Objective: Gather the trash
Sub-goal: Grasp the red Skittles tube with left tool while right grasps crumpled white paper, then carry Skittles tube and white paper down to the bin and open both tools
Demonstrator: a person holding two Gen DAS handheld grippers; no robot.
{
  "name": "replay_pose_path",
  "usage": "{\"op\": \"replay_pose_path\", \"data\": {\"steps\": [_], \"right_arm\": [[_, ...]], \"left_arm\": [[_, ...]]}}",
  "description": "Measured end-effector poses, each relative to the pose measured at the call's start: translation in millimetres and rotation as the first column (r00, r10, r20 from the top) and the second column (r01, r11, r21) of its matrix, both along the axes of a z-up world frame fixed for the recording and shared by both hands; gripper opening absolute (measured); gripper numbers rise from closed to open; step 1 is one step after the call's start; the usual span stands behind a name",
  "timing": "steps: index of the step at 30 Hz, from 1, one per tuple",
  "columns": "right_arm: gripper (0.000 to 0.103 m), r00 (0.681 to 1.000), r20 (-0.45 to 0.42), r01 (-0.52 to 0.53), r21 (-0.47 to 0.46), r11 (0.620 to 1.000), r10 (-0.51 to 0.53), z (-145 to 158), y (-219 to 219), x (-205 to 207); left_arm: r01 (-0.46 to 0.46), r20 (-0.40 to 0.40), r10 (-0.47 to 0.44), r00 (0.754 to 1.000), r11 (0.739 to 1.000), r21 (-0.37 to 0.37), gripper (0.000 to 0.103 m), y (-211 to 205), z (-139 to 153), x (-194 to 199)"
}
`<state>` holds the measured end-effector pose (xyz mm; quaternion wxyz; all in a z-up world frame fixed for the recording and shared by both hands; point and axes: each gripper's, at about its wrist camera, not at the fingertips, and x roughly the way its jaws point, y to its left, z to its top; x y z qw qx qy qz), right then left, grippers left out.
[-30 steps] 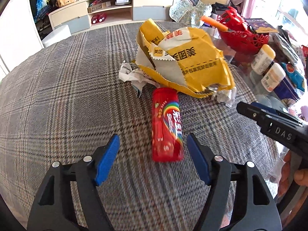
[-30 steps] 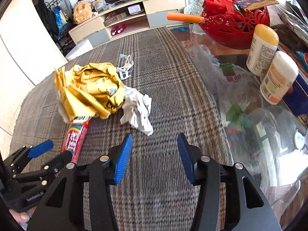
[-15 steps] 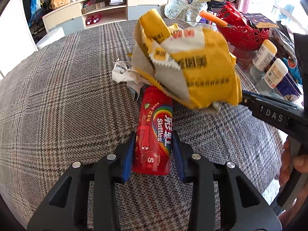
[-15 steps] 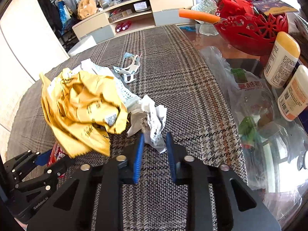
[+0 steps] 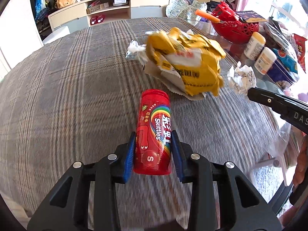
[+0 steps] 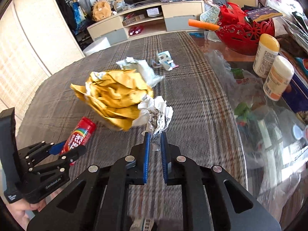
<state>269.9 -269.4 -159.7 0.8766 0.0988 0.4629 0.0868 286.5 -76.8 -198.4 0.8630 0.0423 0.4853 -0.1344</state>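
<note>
A red Skittles tube (image 5: 154, 125) sits between the blue pads of my left gripper (image 5: 153, 134), which is shut on its lower half; the right wrist view shows the same tube (image 6: 79, 134) in that gripper (image 6: 63, 150) at lower left. My right gripper (image 6: 155, 135) has its jaws closing on a crumpled white printed paper (image 6: 157, 113), pinched between the pads. The left wrist view shows this paper (image 5: 241, 79) at the right gripper's tip (image 5: 250, 92). A crumpled yellow bag (image 5: 190, 63) lies on the plaid cloth beyond both.
More white wrapper (image 6: 142, 69) and a small torn packet (image 6: 164, 60) lie behind the yellow bag (image 6: 115, 96). To the right, on glass, are a clear plastic bag (image 6: 250, 100), two white bottles (image 6: 266, 55) and a red basket (image 6: 246, 32). The plaid cloth (image 5: 67, 96) spreads left.
My left gripper closed on the Skittles tube. My right gripper moved in and closed on the white paper, which now hangs apart from the yellow bag. The bag has shifted.
</note>
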Motion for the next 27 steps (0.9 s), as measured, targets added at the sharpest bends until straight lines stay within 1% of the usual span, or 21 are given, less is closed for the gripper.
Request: {"op": "replay_pose_path", "data": {"steps": [3, 8, 12, 15, 18, 23, 27], "right_arm": [[0.013, 1.000, -0.008, -0.008, 0.001, 1.000, 0.008, 1, 5, -21], [0.013, 1.000, -0.006, -0.020, 0.014, 1.000, 0.020, 6, 13, -57], [0.013, 0.999, 0.001, -0.034, 0.015, 0.999, 0.034, 10, 22, -87], [0.013, 0.999, 0.006, -0.045, 0.003, 0.999, 0.045, 12, 29, -109], [0.013, 0.999, -0.001, -0.048, 0.003, 0.999, 0.048, 13, 36, -131], [0.013, 0.998, -0.023, -0.055, 0.010, 0.998, 0.055, 5, 46, -160], [0.013, 0.997, -0.054, -0.051, 0.019, 0.999, 0.052, -9, 54, -177]], "left_arm": [[-0.003, -0.002, 0.003, 1.000, 1.000, -0.014, 0.033, 7, 4, -22], [-0.009, 0.024, 0.010, 1.000, 0.999, -0.039, 0.033, 23, 17, -65], [-0.001, 0.040, 0.002, 0.999, 0.999, -0.042, 0.033, 28, 26, -93], [0.011, 0.042, -0.010, 0.999, 0.999, -0.040, 0.033, 31, 28, -116], [0.018, 0.041, -0.016, 0.999, 0.998, -0.052, 0.033, 32, 28, -138], [0.022, 0.017, -0.021, 1.000, 0.997, -0.075, 0.033, 34, 16, -172], [0.020, -0.020, -0.021, 1.000, 0.996, -0.087, 0.033, 35, -4, -194]]}}
